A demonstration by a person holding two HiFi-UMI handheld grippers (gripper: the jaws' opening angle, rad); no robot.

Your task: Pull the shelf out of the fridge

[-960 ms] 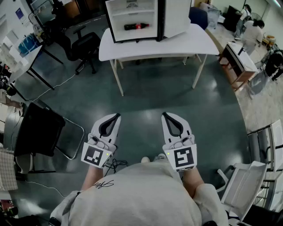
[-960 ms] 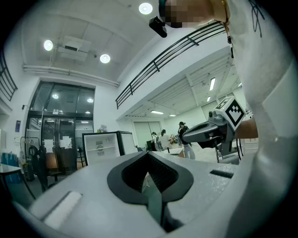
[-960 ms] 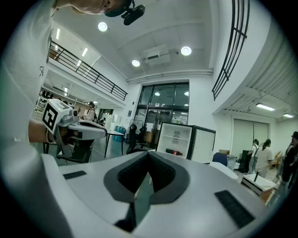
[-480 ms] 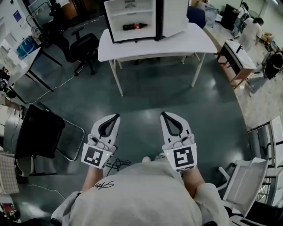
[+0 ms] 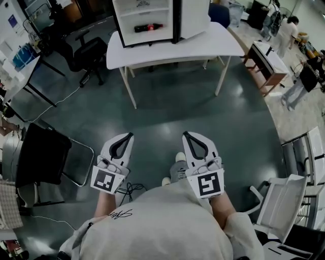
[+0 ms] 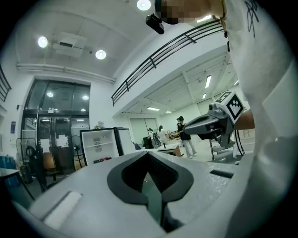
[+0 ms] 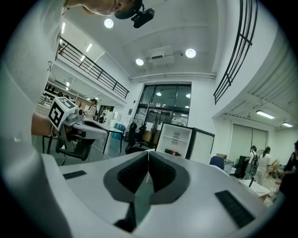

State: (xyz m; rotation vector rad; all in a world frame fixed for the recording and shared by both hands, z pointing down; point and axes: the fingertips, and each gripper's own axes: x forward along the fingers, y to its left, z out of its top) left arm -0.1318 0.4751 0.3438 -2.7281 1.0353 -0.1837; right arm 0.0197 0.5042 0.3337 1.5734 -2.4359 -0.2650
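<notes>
Shelf: it sits inside the fridge, which stands open at the far edge of the surface, well apart from both grippers. One shelf is seen in the upper part.
Bottle: a dark bottle lies on its side on a lower level. I cannot tell if that level is a removable shelf or not.
Left gripper: fingers pressed together, holding nothing, pointing level above the floor.
Right gripper: the same, fingers pressed together and empty.
Risk, grip: the fingers must spread before they reach the shelf edge. If they arrive shut, they will only push the shelf deeper.
Risk, bottle: if the shelf under the bottle is the one pulled, the bottle may roll forward and fall off the surface.
Risk, fridge: it looks small and light, so a hard pull with one gripper could drag it toward the near edge. The other gripper should probably brace it.
Risk, floor: a cable lies just beside the person's feet and could catch a step.
</notes>
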